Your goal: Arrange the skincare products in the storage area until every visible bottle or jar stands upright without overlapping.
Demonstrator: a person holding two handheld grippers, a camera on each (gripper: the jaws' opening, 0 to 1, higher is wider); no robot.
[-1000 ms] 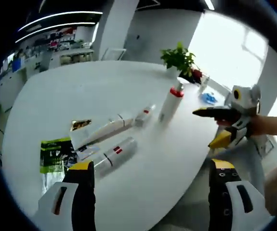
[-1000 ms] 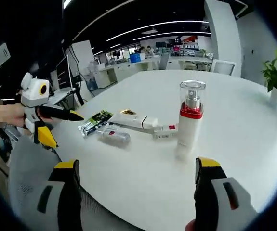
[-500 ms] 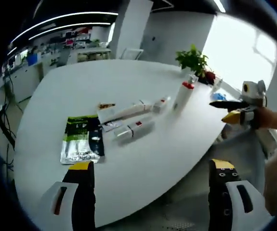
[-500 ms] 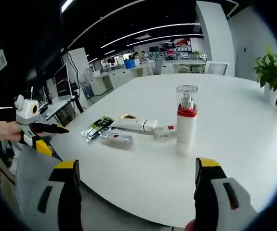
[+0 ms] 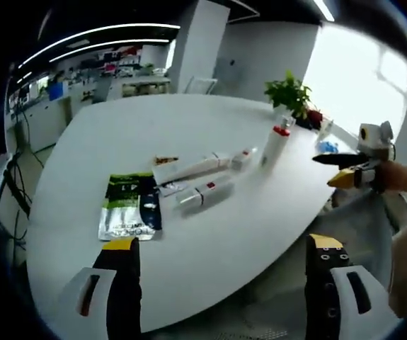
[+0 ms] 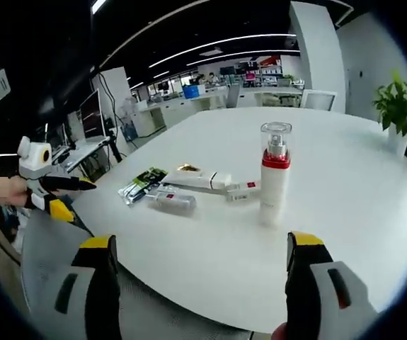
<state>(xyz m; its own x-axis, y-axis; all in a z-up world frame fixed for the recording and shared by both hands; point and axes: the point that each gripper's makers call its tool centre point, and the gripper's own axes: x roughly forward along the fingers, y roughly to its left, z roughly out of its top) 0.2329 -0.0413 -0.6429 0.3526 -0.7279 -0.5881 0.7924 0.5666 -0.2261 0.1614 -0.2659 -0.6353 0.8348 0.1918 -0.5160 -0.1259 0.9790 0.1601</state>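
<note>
Holding both grippers off the near edge of the white table, nothing between the jaws of either. My left gripper stands wide open; it also shows at the left of the right gripper view, held by my hand, jaws parted. My right gripper is wide open too; in the left gripper view it sits at the right, off the table edge, jaws apart.

Products on the table:
- Pump bottle, red collar, clear cap: upright, standing alone at the right end of the group. Seen also in the left gripper view.
- Long white tube: lying flat, gold end toward the sachets.
- Small white box with a red mark: lying just beside the tube's end, between tube and pump bottle; touching or not, cannot tell.
- Clear bottle with red label: lying on its side, near the tube, on my side of it.
- Green and black sachets: flat on the table at the left end of the group.

A potted plant stands at the far side of the table, beyond the pump bottle. Office desks and ceiling lights lie behind.
</note>
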